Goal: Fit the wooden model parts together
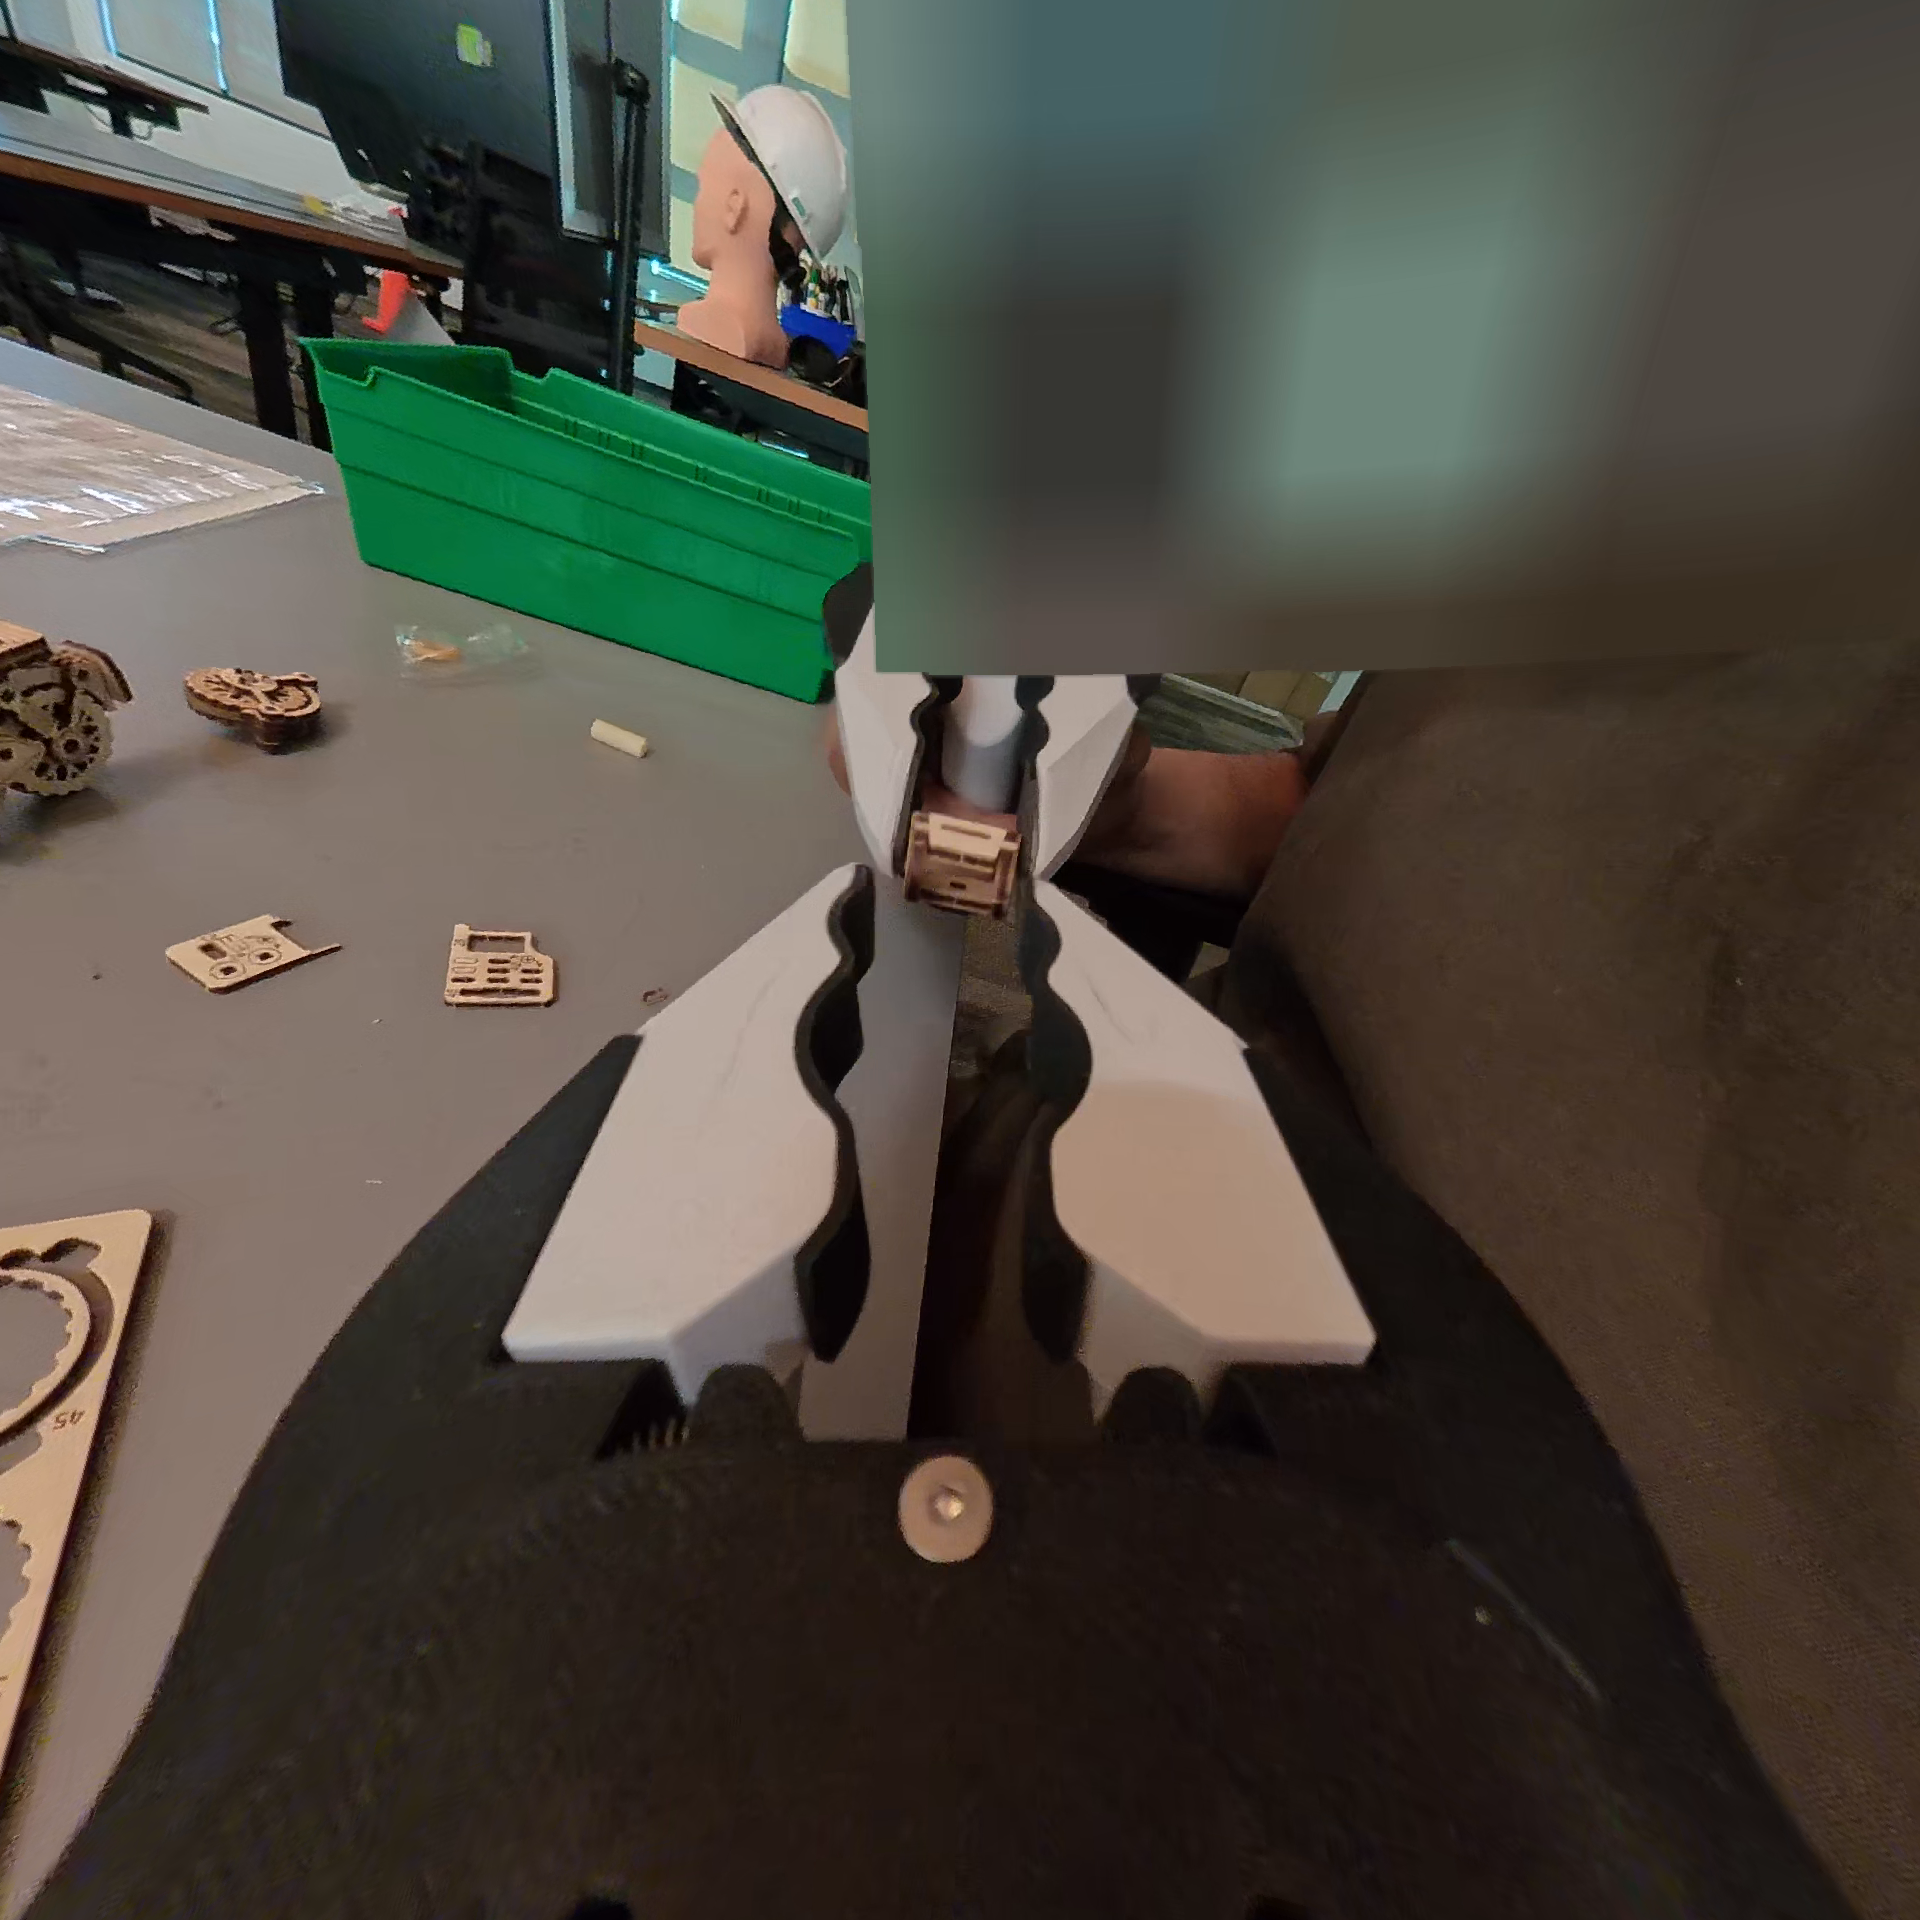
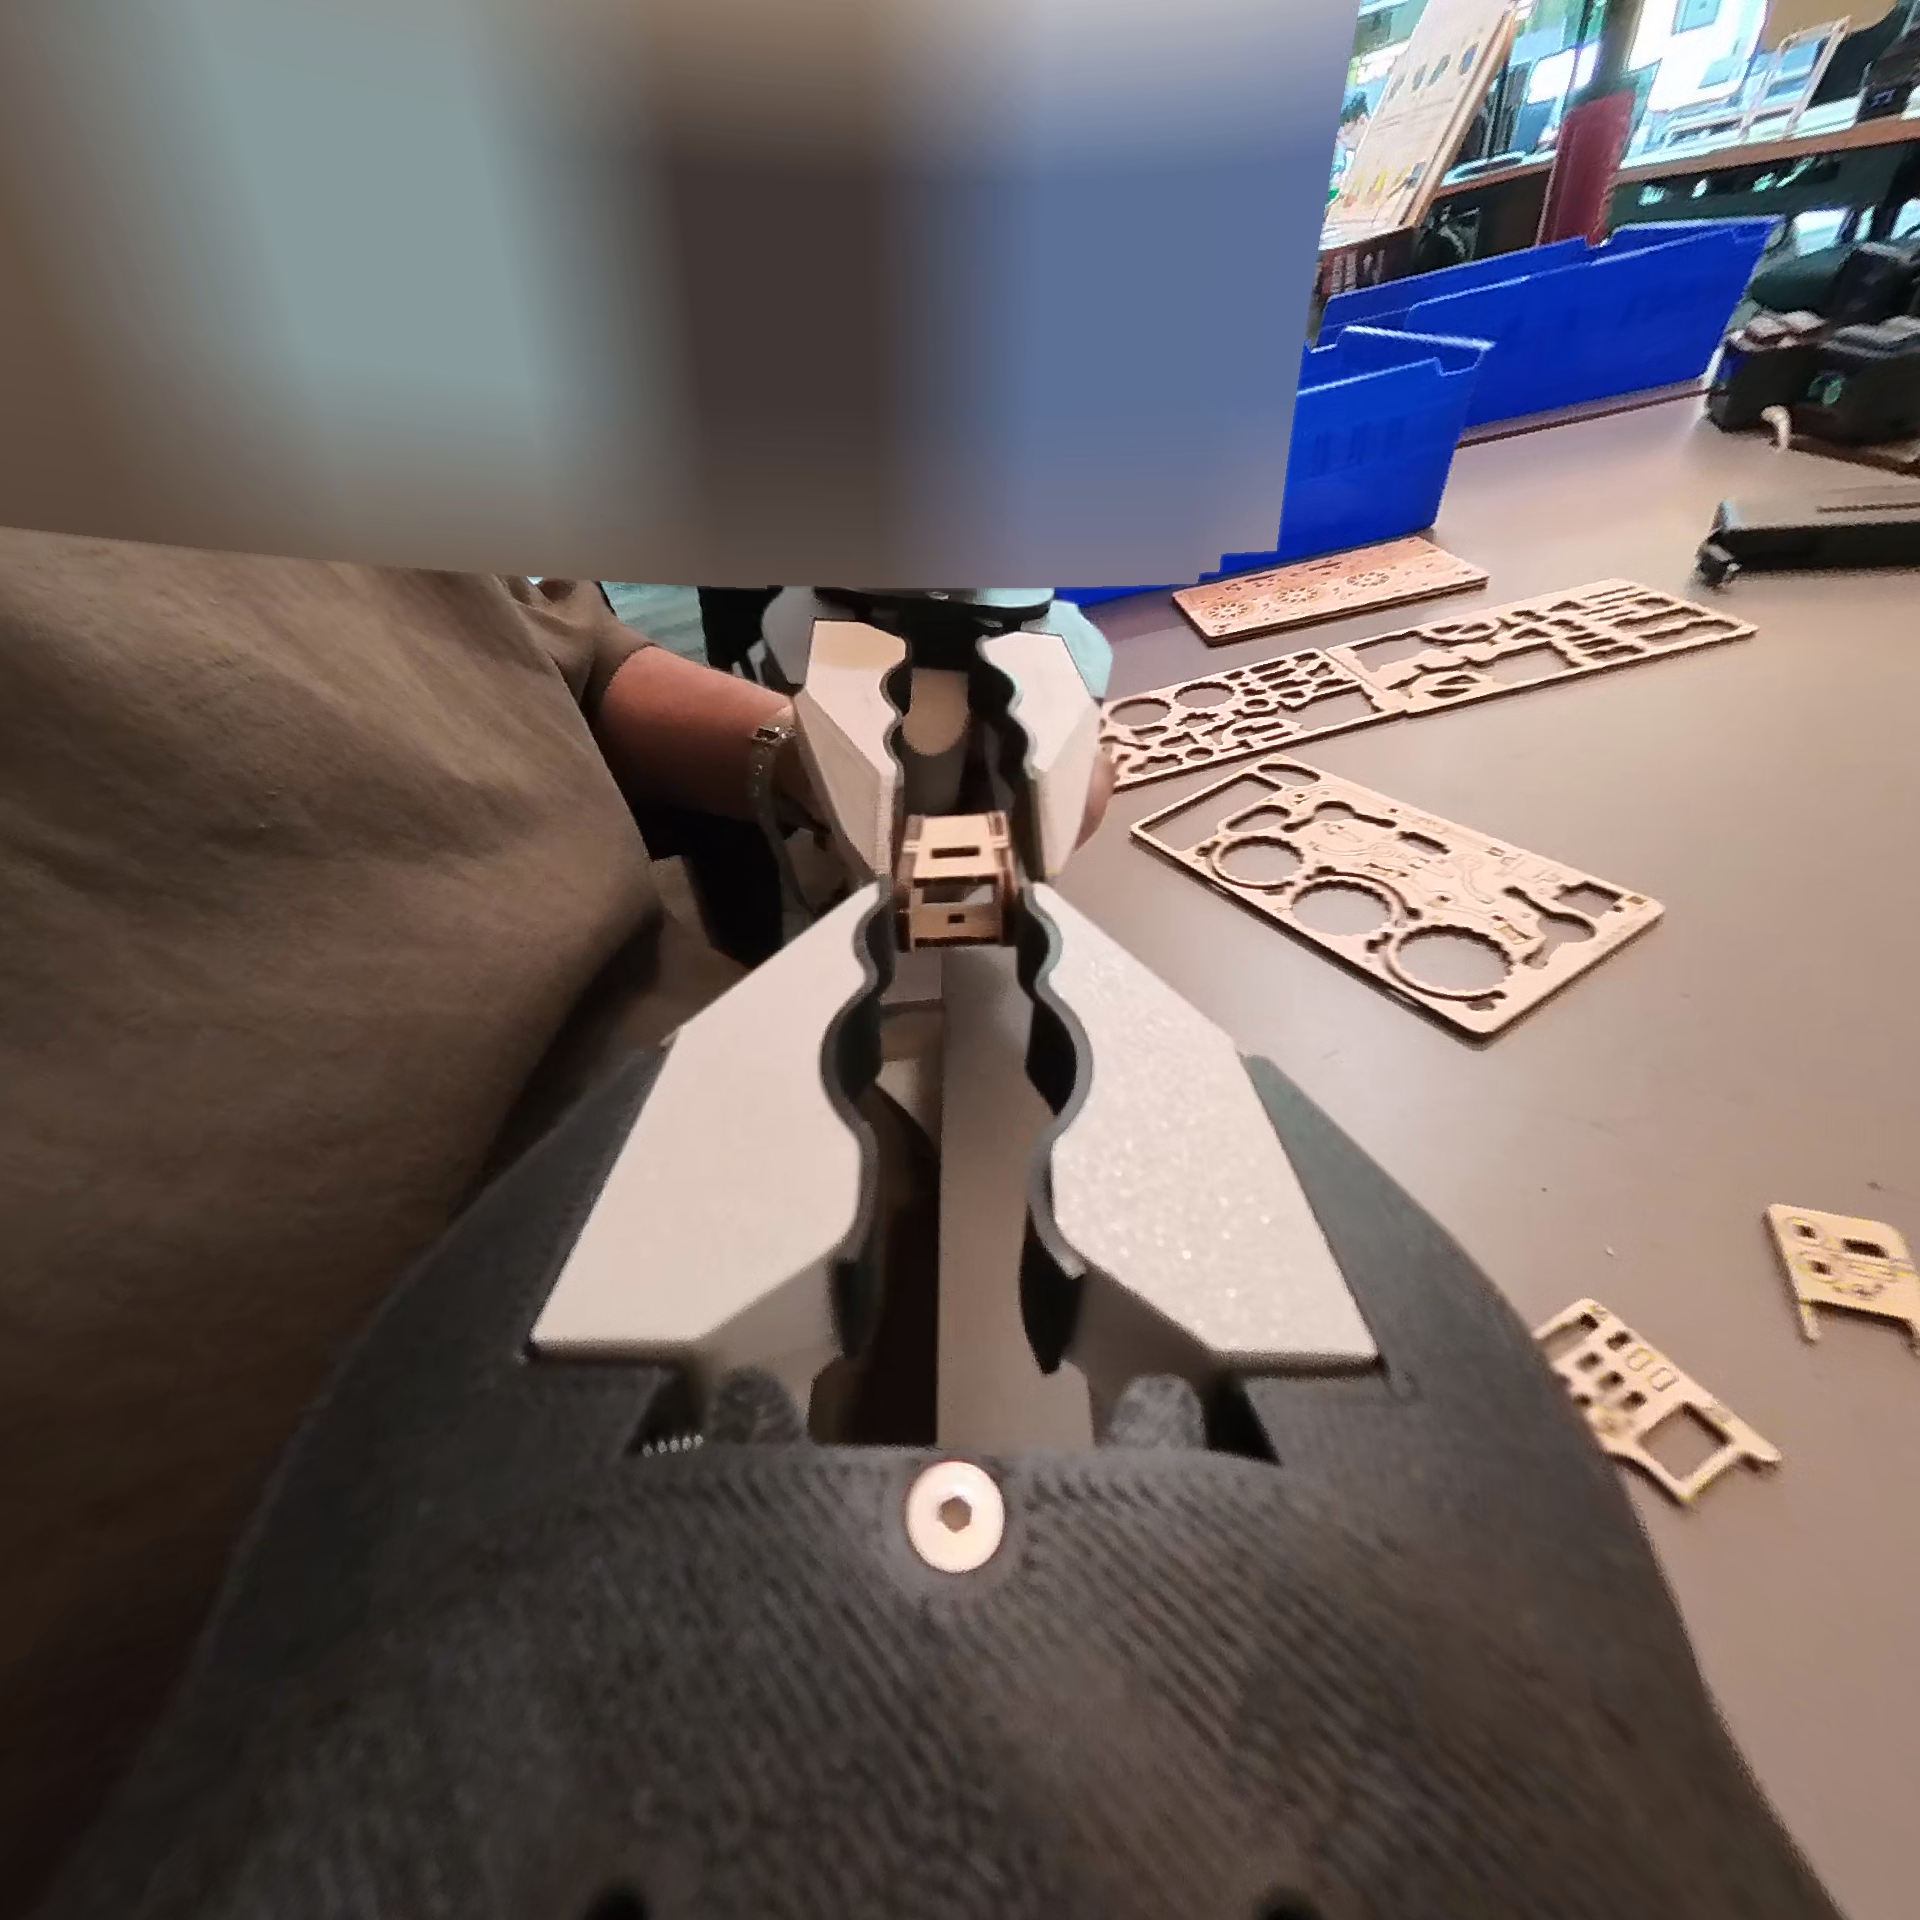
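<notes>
A small wooden box-shaped assembly [image 1: 961,868] is held in the air between my two grippers, which face each other tip to tip. It also shows in the right wrist view [image 2: 954,883]. My left gripper [image 1: 951,896] is closed on one end of it. My right gripper [image 2: 954,920] is closed on the other end. In the left wrist view the right gripper [image 1: 961,836] comes in from above. In the right wrist view the left gripper [image 2: 956,821] does the same. The box sits over the grey table's [image 1: 436,1091] near edge.
A green bin [image 1: 582,520], a geared wooden model [image 1: 52,717], a round gear piece [image 1: 252,707] and flat parts [image 1: 501,966] lie to the left. Blue bins [image 2: 1382,436], punched wooden sheets [image 2: 1392,894] and loose parts [image 2: 1652,1392] lie to the right. A person's brown shirt [image 2: 312,831] is close behind.
</notes>
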Motion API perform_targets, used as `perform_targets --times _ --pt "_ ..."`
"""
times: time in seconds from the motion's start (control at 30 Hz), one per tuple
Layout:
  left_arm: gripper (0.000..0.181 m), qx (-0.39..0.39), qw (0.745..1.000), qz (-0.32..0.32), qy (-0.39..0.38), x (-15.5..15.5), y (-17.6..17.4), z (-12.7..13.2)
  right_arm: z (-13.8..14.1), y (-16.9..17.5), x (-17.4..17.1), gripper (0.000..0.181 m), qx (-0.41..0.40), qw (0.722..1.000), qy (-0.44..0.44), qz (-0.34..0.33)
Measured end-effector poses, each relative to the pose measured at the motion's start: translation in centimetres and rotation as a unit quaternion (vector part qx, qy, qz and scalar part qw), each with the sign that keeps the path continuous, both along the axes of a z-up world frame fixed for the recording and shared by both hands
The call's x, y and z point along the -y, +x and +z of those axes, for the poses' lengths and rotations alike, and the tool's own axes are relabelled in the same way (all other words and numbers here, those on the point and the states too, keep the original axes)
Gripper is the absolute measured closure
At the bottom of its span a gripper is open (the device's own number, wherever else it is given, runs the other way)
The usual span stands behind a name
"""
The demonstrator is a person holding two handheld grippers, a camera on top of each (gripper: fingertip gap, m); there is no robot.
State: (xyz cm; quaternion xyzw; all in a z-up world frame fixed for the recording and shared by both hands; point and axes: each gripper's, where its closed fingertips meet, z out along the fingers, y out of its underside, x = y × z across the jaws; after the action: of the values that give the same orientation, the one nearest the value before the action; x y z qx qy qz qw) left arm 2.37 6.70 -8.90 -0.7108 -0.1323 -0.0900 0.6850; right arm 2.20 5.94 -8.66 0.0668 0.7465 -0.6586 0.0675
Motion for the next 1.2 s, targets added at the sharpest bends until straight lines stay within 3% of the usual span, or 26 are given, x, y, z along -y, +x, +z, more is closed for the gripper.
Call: perform_targets --times 0.1,0.23,0.37,0.5,0.63,1.2 --pt "0.141 0.038 0.999 -0.006 -0.008 -0.1 -0.2 -0.7 -0.1 -0.5 -0.3 0.161 -0.052 0.998 0.022 -0.025" --pt "0.129 0.189 0.98 -0.057 -0.009 -0.5 0.0 -1.8 -0.6 -0.8 -0.5 0.16 -0.147 0.985 0.07 -0.055" --pt "0.135 0.294 0.949 -0.102 0.041 -0.7 0.6 -0.8 -1.6 -0.6 -0.3 0.16 -0.218 0.967 0.115 -0.061" --pt "0.151 0.343 0.933 -0.095 0.046 -0.9 0.4 -1.5 -2.2 -0.4 -0.1 0.159 -0.251 0.956 0.136 -0.059" --pt "0.167 0.362 0.927 -0.08 0.049 -1.1 0.2 -2.0 -2.4 -0.3 0.0 0.158 -0.274 0.948 0.148 -0.059" --pt "0.167 0.347 0.935 -0.063 0.044 -1.2 -0.1 -2.1 -2.7 -0.2 0.0 0.16 -0.286 0.944 0.156 -0.057"
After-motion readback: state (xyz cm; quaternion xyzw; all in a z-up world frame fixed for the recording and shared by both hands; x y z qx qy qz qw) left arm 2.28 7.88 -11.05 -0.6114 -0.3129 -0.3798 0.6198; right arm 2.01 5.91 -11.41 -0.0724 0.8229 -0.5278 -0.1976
